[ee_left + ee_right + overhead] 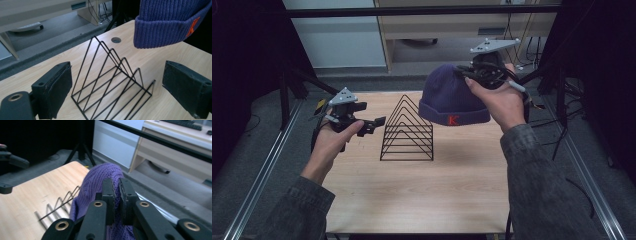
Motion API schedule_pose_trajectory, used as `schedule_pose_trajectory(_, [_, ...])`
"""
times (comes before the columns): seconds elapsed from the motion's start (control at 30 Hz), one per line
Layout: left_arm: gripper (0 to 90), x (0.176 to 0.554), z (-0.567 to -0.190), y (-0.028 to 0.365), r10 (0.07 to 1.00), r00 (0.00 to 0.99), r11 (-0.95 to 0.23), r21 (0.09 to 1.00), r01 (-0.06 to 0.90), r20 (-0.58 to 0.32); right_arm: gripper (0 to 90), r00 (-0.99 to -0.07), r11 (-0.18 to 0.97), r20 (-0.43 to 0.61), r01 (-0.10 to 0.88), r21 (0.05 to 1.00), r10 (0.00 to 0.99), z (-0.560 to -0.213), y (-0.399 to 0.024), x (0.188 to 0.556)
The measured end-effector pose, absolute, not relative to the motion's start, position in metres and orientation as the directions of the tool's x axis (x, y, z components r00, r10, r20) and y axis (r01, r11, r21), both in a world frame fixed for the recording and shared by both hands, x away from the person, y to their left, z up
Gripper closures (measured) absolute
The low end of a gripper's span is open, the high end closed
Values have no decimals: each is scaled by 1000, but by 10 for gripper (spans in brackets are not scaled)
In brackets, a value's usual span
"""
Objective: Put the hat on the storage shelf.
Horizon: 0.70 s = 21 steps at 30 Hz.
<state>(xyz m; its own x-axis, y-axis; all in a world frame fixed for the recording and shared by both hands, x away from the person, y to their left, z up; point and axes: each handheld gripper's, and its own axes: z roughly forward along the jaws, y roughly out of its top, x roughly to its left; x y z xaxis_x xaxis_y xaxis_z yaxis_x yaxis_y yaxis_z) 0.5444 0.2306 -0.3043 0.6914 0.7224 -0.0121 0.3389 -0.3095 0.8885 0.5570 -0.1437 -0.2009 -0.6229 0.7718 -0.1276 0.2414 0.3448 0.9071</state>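
Note:
A purple knit beanie (451, 95) with an orange K on its cuff hangs in the air above the table's far right part, just right of a black wire rack (408, 131) of triangular dividers. My right gripper (472, 72) is shut on the beanie's top (100, 182), holding it up. My left gripper (374, 125) stands open at the rack's left side, level with it, nothing between its pads (56, 90). In the left gripper view the rack (112, 82) sits between the jaws farther off, with the beanie's cuff (165, 30) hanging above its far end.
The wooden table (412, 190) has a round cable hole (116, 39) near its far edge. Metal rails (267, 165) run along both sides. Tripod legs (81, 147) and a desk (452, 25) stand beyond the table.

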Motion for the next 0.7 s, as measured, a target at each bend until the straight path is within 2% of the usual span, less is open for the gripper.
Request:
schedule_pose_trajectory(0.23, [85, 548, -302, 235, 722, 691, -320, 883, 344, -7, 843, -631, 306, -109, 211, 928, 768, -189, -121, 573])
schedule_pose_trajectory(0.53, [84, 538, -305, 241, 734, 679, -308, 884, 351, -13, 843, -635, 273, -93, 191, 943, 767, -185, -96, 581])
schedule_pose_trajectory(0.7, [84, 541, -308, 246, 735, 678, -304, 884, 355, -20, 842, -666, 280, -92, 181, 943, 740, -182, -74, 579])
